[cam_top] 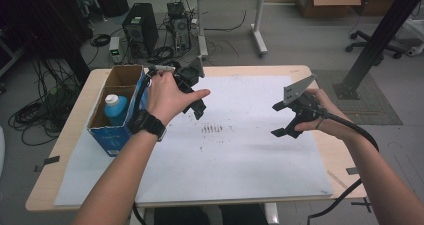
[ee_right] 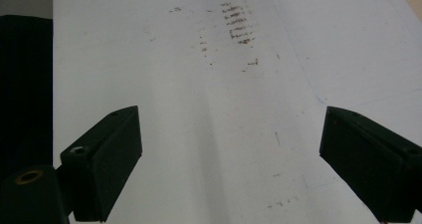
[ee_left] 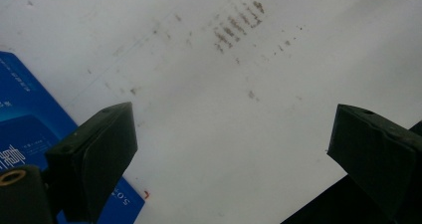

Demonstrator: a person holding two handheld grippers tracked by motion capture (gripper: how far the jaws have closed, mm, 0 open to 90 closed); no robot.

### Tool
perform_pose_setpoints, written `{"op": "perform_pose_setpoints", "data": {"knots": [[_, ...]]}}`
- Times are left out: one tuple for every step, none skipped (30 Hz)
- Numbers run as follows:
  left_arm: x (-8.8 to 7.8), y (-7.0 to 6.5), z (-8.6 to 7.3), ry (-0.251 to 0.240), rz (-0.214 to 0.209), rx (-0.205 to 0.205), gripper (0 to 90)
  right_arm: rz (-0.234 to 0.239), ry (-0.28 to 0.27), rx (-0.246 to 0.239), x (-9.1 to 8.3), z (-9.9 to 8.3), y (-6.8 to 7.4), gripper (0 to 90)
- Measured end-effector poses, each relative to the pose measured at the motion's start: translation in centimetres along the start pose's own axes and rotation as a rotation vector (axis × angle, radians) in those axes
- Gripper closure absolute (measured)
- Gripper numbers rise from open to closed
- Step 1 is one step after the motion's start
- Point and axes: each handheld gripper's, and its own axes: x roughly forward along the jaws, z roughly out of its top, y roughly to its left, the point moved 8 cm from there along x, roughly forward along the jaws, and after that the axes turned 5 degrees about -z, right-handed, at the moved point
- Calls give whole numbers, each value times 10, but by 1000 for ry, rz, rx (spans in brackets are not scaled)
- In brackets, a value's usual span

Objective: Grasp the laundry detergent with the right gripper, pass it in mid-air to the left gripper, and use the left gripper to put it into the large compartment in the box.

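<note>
High view: the left gripper (cam_top: 192, 92) is held above the bench (cam_top: 305, 70) in the upper left of centre of the frame, just beside the open blue box (cam_top: 116, 135). A blue bottle with a white cap (cam_top: 115, 108) is seen standing upright inside the box, in its near compartment. The right gripper (cam_top: 289, 120) is held right of centre, well apart from the box, over the white sheet (cam_top: 260, 165). Both are raised off the sheet, and nothing is carried by either. The bottle is judged the thing nearest to be fetched, since the left gripper is poised next to the box.

Left gripper view: its jaws are spread wide, nothing between them. The blue box (ee_left: 30, 134) is noted at the lower left edge; brown smudge marks (ee_left: 234, 27) on the sheet are seen at top centre. The view is angled away from the box opening, so no approach is judged begun.

Right gripper view: jaws are likewise released and wide apart, with only the white sheet (ee_right: 224, 134) and the smudge marks (ee_right: 239, 25) between them.
</note>
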Motion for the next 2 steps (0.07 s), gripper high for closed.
{"op": "perform_pose_setpoints", "data": {"knots": [[1, 0, 0, -9, -2, -5, 55, 0, 0, 1, 0, 0, 0, 98], [1, 0, 0, -9, -2, -5, 55, 0, 0, 1, 0, 0, 0, 98]]}}
